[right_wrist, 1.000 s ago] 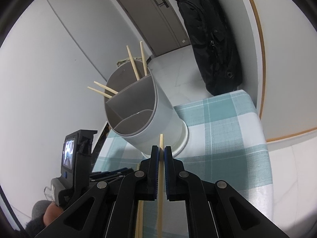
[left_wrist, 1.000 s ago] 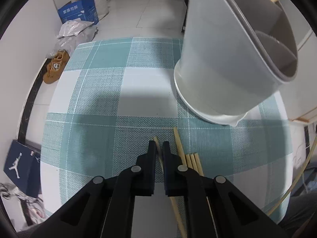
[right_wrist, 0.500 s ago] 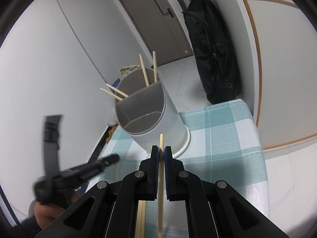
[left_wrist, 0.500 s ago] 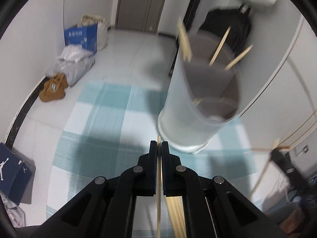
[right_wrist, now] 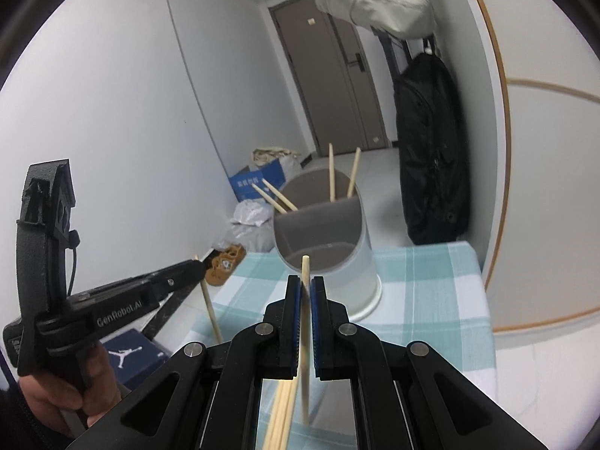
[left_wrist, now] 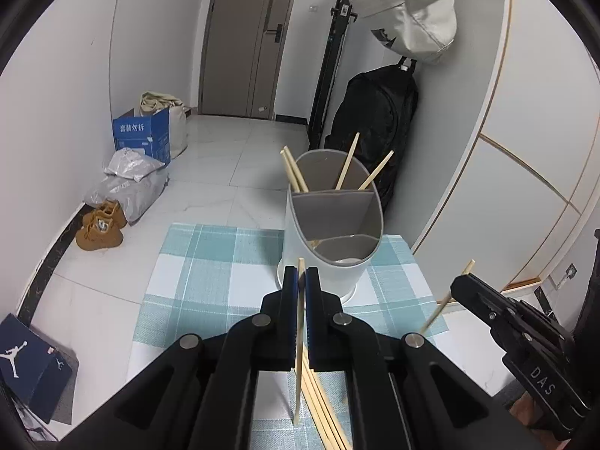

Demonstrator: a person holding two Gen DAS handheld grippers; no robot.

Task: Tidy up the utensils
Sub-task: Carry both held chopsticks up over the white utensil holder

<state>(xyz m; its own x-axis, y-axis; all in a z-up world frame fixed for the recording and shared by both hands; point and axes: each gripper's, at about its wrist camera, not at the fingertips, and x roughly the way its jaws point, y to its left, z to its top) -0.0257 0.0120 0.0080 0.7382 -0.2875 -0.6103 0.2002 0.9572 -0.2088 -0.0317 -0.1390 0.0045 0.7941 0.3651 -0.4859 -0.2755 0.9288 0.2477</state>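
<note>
Each gripper carries one bamboo chopstick. The left gripper [left_wrist: 300, 281] has its fingers [left_wrist: 290, 285] pressed together on a chopstick [left_wrist: 298, 337] that runs down between them, its tip just above the finger ends and its lower end hanging free over the checked cloth [left_wrist: 210, 262] on the table. The right gripper [right_wrist: 306, 292] pinches its own chopstick [right_wrist: 305, 322] the same way, gripped in its upper part with most of its length below. More chopsticks [left_wrist: 322, 412] lie loose in a bundle on the cloth under both grippers.

The white divided holder [left_wrist: 330, 247] stands upright at the far side of the cloth, well ahead of both grippers, with four sticks already leaning out of its rear compartment; the front compartments look empty, though their floors are partly hidden.

These sticks are light, stiff and smooth, so I judge a pinch near one end lets them swing or pivot between flat pads. Holding nearer the middle would steady them, yet the high grip suits dropping the lower end into a compartment. Bamboo will not crush under this grip, but a thin round stick can roll and slip out sideways.
</note>
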